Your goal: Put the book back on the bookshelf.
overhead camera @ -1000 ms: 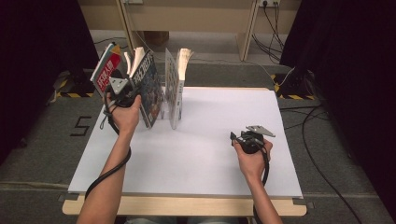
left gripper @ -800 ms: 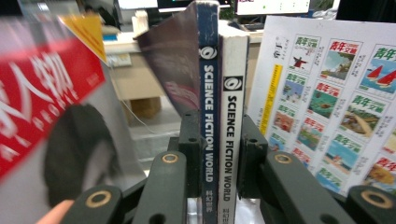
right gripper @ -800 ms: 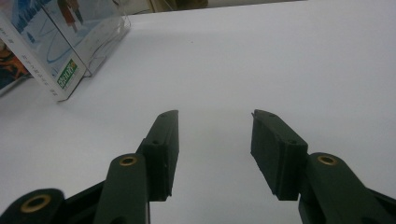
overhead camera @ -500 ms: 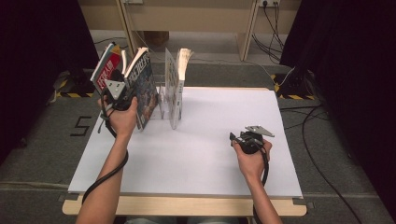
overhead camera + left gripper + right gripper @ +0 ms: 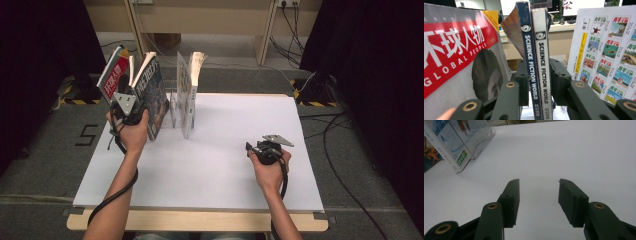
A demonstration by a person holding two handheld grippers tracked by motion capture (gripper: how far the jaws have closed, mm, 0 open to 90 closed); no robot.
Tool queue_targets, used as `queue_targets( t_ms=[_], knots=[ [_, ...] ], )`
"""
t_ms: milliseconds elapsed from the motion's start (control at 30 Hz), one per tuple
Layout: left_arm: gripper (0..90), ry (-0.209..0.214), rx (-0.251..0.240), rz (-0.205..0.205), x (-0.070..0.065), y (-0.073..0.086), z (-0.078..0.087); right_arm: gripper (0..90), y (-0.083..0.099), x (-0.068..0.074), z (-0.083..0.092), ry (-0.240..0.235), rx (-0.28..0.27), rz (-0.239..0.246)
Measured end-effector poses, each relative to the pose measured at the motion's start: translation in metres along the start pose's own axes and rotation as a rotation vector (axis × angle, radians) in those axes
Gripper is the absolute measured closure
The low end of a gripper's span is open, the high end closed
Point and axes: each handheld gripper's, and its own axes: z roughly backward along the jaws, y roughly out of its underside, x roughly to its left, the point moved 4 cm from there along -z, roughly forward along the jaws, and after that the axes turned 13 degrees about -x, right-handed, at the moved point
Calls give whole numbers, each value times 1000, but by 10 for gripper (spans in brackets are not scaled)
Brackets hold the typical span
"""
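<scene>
At the surface's (image 5: 210,170) ten o'clock corner, the left claw (image 5: 539,82) straddled two upright Science Fiction World magazines (image 5: 537,62). Its jaws had just been opening, and the pads stood slightly off the spines, released. A red Global People magazine (image 5: 456,50) leaned at nine o'clock of them, a comic-grid magazine (image 5: 609,55) at three. Toward four o'clock, the right claw (image 5: 539,195) rested wide open over bare surface.

Two thin "Science Fiction World" magazines, one with a dark blue spine (image 5: 528,62) and one with a white spine (image 5: 543,65), stand upright side by side, spines touching, at the white table's far left. The blue one's cover splays open at top.
</scene>
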Motion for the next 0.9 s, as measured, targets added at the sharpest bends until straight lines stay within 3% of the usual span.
queue_targets(
  t_ms=[300, 467, 600, 767, 900],
  knots=[
    [645, 15, 5, 38, 3, 5, -1, 522, 0, -1, 0, 2, 4, -3],
    [626, 41, 0, 119, 6, -2, -11, 521, 0, 0, 0, -2, 5, -1],
    [627, 34, 18, 172, 11, -6, -23, 519, 0, -1, 0, 0, 9, -5],
    [655, 31, 54, 183, 10, -5, -34, 517, 2, -1, -2, -5, 20, -6],
    [727, 37, 75, 167, 6, -4, -38, 516, 3, -2, -2, -6, 30, -11]
  ],
)
